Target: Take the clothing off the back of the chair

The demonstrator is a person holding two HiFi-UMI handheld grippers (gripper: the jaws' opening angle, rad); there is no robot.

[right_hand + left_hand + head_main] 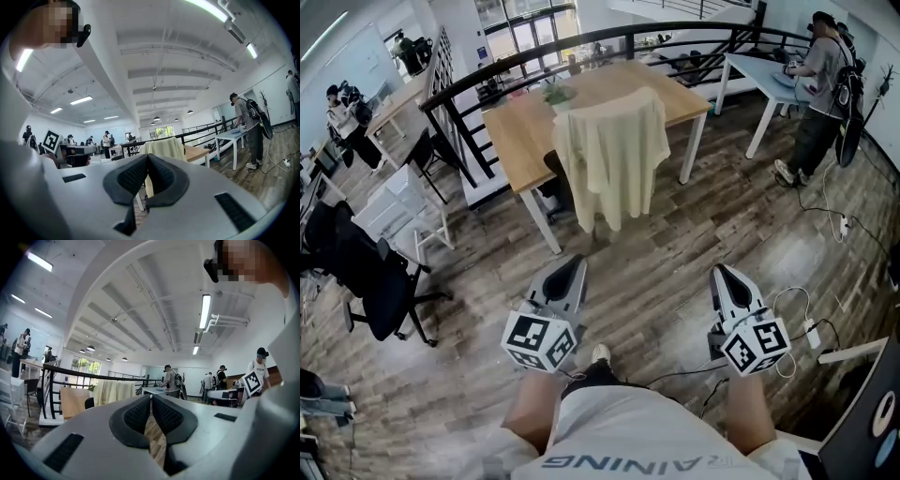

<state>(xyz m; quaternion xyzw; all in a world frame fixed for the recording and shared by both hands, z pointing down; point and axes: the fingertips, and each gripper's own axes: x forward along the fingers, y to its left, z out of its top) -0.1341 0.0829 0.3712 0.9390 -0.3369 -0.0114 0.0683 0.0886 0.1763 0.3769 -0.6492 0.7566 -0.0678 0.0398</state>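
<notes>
- left gripper point(575, 262): jaws shut right up, pads meeting at the tips, nothing between them; it's touching nothing, just held out level over the wood floor point(656, 281)
- right gripper point(720, 271): same deal, jaws pressed together and empty; it sits beside the left one, both pointing towards the chair but well short of it
- now the count, biggest first; one wooden table point(525, 131) up against the black railing point(469, 80), and one white table point(750, 67) off to the right with one person point(817, 89) standing at it
- one black office chair point(380, 281) over on the left, well apart from everything else
- one chair point(554, 171) pushed in at the near edge of the wooden table; you only get a dark sliver of it, the rest is covered
- one piece of clothing point(612, 155), a pale yellow tee, draped over that chair's back and hanging down the near side; neither gripper is on it
- two marker cubes, one per gripper: left cube point(539, 341), right cube point(755, 346)
- one little green plant point(558, 92) on the wooden table behind the tee
</notes>
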